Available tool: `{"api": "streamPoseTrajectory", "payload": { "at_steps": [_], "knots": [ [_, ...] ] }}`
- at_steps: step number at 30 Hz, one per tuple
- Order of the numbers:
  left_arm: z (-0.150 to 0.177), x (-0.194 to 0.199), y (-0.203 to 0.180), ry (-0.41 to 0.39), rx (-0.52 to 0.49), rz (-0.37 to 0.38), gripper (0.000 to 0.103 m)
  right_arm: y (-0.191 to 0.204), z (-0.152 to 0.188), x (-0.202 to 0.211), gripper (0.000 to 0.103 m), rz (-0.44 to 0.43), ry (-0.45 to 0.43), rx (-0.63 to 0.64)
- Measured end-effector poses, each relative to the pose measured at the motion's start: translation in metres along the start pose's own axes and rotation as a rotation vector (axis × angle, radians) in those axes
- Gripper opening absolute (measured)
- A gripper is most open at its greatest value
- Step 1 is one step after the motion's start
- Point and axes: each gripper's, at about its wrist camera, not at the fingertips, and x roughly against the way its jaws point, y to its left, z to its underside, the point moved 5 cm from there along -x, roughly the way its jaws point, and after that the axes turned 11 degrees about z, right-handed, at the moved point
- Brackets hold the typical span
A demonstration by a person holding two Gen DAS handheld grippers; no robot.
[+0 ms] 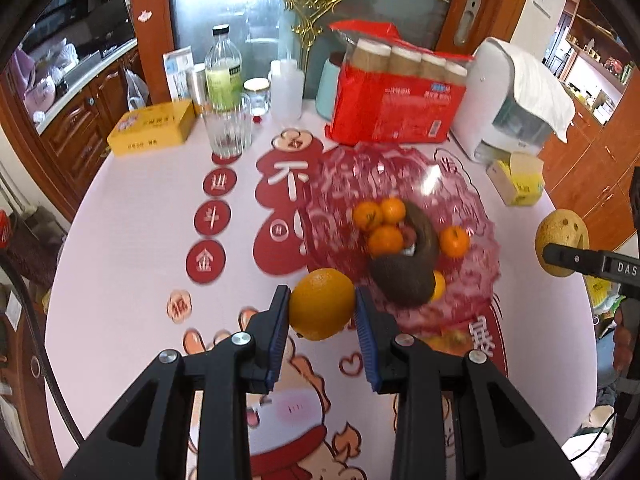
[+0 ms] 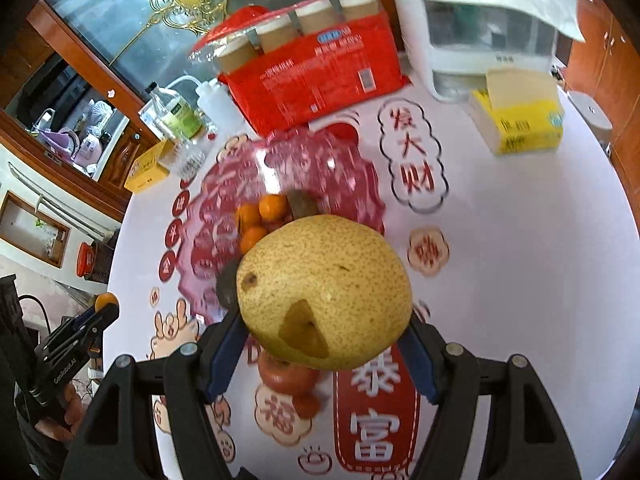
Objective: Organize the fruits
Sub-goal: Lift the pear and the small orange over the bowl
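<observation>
My left gripper is shut on a large orange and holds it above the table, just short of the near left rim of a pink glass fruit bowl. The bowl holds several tangerines and dark avocados. My right gripper is shut on a big yellow speckled pear, held above the table near the bowl. The pear also shows at the right edge of the left wrist view. A red fruit lies on the table under the pear.
A red pack of paper cups, a white appliance, a yellow tissue box, a yellow tin, a glass and bottles stand along the table's far side. Wooden cabinets surround the table.
</observation>
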Motion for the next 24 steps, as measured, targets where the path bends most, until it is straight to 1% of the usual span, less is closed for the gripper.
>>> {"api": "streamPoseTrajectory", "payload": {
  "at_steps": [5,12,15,18,20,22,24],
  "knots": [
    [-0.019,-0.014,0.004,-0.029,0.006,0.015,0.03,0.007,-0.028,-0.01,0.071,0.003,-0.017,0.023],
    [-0.03,-0.048,0.014,-0.059,0.055,0.06,0.03,0.015,-0.06,-0.037,0.071,0.011,-0.069,0.053],
    [-0.029,-0.062,0.018,-0.088,0.08,0.08,0.03,0.019,-0.065,-0.055,0.071,0.016,-0.078,0.083],
    [-0.026,-0.075,0.021,-0.103,0.099,0.094,0.031,0.021,-0.066,-0.075,0.071,0.013,-0.062,0.101],
    [-0.025,-0.084,0.019,-0.096,0.091,0.105,0.031,0.022,-0.066,-0.085,0.071,0.003,-0.05,0.104],
    [-0.023,-0.091,0.016,-0.09,0.069,0.1,0.031,0.024,-0.065,-0.094,0.071,0.001,-0.043,0.109],
    [-0.021,-0.099,0.012,-0.07,0.064,0.112,0.031,0.026,-0.064,-0.102,0.071,0.001,-0.038,0.118]
  ]
}}
